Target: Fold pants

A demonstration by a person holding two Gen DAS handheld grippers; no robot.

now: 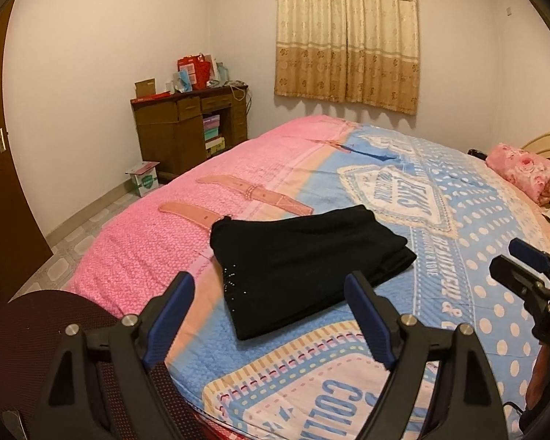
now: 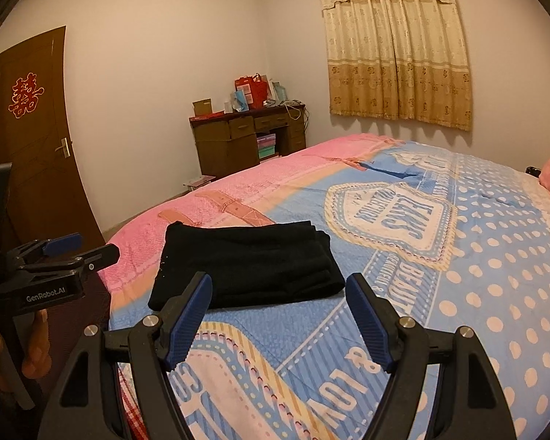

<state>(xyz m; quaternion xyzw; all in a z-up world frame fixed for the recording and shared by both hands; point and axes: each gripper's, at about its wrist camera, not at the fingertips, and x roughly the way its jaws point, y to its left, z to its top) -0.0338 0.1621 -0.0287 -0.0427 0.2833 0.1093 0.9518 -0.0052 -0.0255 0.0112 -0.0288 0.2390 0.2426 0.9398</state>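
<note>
Both hand-held grippers wide open, empty: left hand-held gripper (image 1: 271, 293), right hand-held gripper (image 2: 278, 293).

Both tools: left (image 1: 271, 293), right (image 2: 278, 293), black frames w/ blue pads, silver screws, "GenRobot.AI" label; skin prob. bare.

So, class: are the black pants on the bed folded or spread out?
Folded. The black pants lie as a compact stacked rectangle on the bedspread, layered edges visible at one end.

We have 2 wrist views looking low across the bed (image 1: 458, 220) toward the far curtain (image 2: 396, 47) (both share the folded pants (image 1: 304, 260), mid-frame).
</note>
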